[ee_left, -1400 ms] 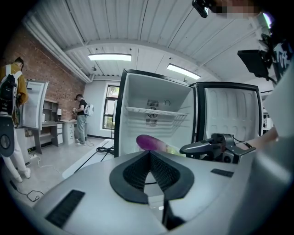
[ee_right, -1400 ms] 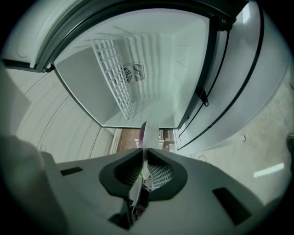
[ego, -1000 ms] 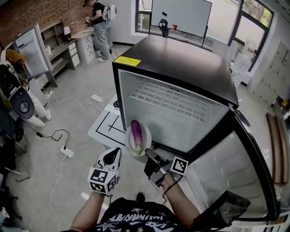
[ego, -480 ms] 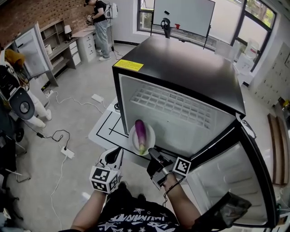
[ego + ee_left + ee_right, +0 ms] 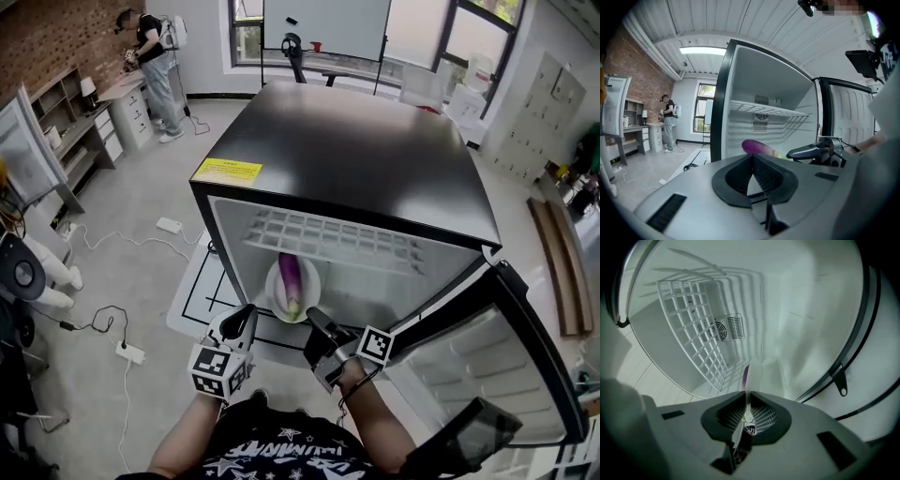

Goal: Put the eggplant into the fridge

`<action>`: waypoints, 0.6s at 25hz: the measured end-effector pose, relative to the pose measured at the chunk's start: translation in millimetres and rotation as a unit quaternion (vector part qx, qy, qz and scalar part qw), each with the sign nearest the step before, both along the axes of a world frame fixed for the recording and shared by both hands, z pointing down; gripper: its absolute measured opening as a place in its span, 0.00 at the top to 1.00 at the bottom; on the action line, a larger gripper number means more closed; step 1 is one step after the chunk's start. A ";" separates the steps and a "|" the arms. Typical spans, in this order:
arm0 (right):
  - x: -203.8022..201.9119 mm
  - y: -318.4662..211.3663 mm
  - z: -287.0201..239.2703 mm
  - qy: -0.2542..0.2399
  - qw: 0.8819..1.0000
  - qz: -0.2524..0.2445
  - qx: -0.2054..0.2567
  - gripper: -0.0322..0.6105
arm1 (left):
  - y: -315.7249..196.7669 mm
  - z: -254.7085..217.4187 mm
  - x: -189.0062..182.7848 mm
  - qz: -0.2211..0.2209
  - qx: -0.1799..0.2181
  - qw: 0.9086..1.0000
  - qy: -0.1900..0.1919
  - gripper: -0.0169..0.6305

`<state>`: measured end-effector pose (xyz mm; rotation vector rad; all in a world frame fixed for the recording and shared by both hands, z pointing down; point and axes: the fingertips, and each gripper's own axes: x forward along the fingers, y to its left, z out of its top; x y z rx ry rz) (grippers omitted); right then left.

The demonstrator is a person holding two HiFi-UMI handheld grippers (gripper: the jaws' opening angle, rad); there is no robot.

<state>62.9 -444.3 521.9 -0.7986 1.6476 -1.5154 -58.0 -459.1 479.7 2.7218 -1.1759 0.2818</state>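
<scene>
While the eggplant [image 5: 292,278] is being supported on a plate [image 5: 275,287] at the fridge [image 5: 356,159] mouth, the plate rim is being pinched by the right gripper [image 5: 315,325]. The eggplant is judged smooth and prone to rolling, so the plate should stay level. The left gripper [image 5: 242,323] is being held closed and empty.

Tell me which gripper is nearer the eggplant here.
Right. The right gripper is clamped on the rim of the plate carrying the eggplant. The left gripper is shut and empty, off to the plate's lower left, apart from it.
</scene>
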 end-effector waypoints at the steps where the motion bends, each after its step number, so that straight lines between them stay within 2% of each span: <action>1: 3.2 -4.2 0.7 0.002 1.000 0.010 0.000 0.91 | -4.6 0.1 3.7 0.010 0.000 1.000 -0.001 0.96; 10: 20.8 -24.2 23.3 0.016 0.997 0.075 -0.022 0.91 | -21.1 20.6 42.0 0.102 -0.027 0.994 -0.003 0.96; 15: 32.9 -31.4 37.1 0.029 0.993 0.103 -0.044 0.91 | -29.6 31.4 63.8 0.134 -0.033 0.990 -0.001 0.96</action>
